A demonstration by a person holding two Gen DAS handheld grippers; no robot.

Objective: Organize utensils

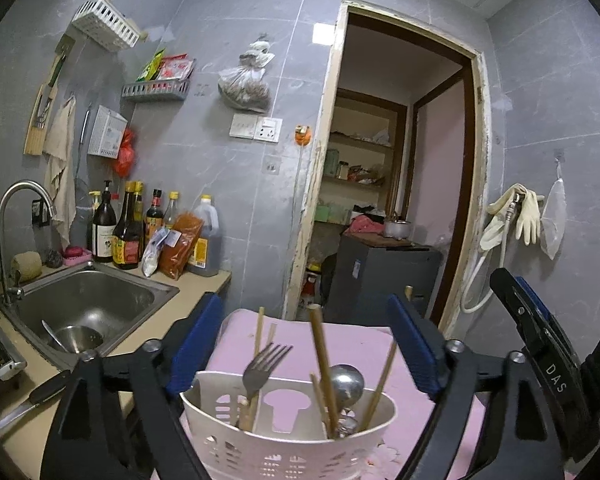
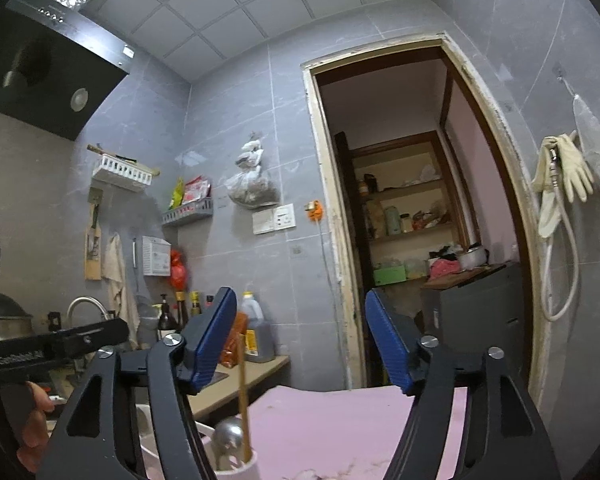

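Observation:
A white perforated utensil holder (image 1: 288, 452) stands on a pink surface (image 1: 352, 344), low in the left wrist view. In it stand a fork (image 1: 266, 360), a steel spoon (image 1: 346, 380) and several wooden chopsticks (image 1: 320, 352). My left gripper (image 1: 304, 340) is open wide. Its blue pads (image 1: 196, 344) flank the holder without pressing on it. My right gripper (image 2: 304, 340) is open too, with nothing between its pads. Below its left finger I see a chopstick (image 2: 243, 392) and the spoon (image 2: 228, 434) in the holder's rim (image 2: 236, 472).
A steel sink (image 1: 160, 292) with a faucet (image 1: 24, 200) and a strainer bowl (image 1: 76, 338) lies to the left. Sauce bottles (image 1: 128, 232) crowd the counter's back. A knife (image 1: 40, 396) lies at the counter's near edge. A doorway (image 1: 400, 160) opens ahead.

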